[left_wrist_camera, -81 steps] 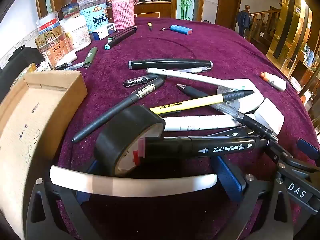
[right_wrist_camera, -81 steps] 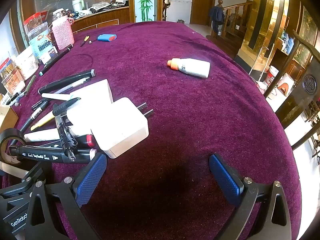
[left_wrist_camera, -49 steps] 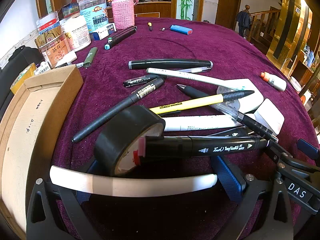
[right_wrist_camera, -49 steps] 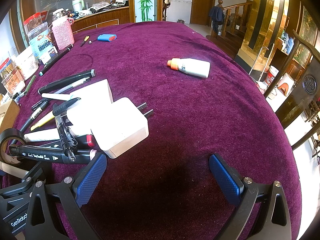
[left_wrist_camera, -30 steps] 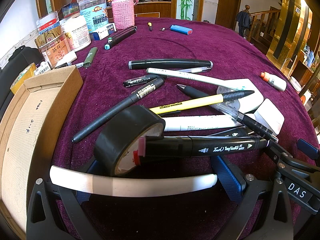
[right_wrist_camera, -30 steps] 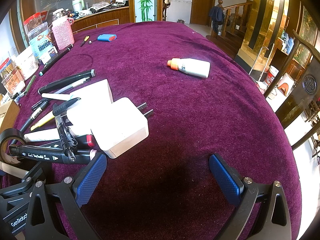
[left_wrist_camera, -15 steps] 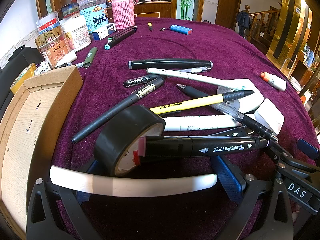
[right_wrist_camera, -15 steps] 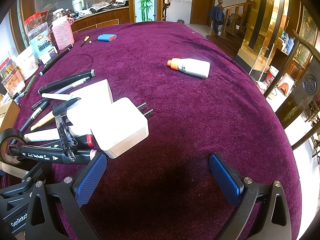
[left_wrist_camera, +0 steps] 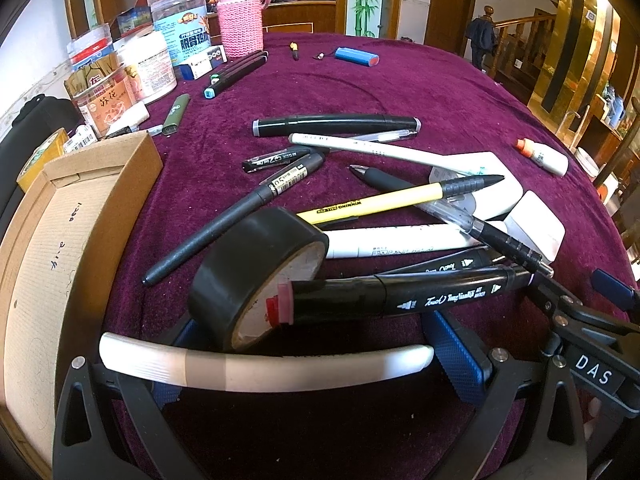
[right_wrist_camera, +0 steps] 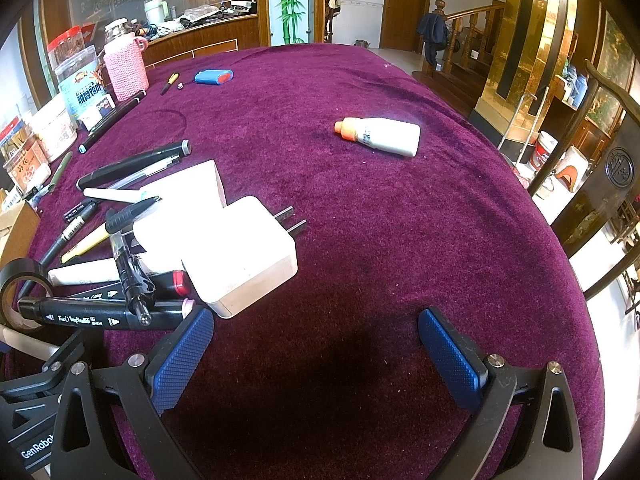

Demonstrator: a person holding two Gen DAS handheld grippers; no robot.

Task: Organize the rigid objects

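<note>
A pile of pens and markers lies on the purple cloth. A black tape roll leans against a black marker, with a white curved stick in front. My left gripper is open, its blue pads on either side of the tape roll and stick, low at the cloth. A yellow pen and a white marker lie behind. My right gripper is open and empty over bare cloth, beside a white plug adapter. A cardboard box stands at the left.
Jars and a pink knitted bottle stand at the far left. A blue lighter lies far back. A white bottle with an orange cap lies to the right. A chair stands past the table's right edge.
The cardboard box shifted slightly at the left between the oldest frame and 1.6 s ago. Both grippers have stayed still and open.
</note>
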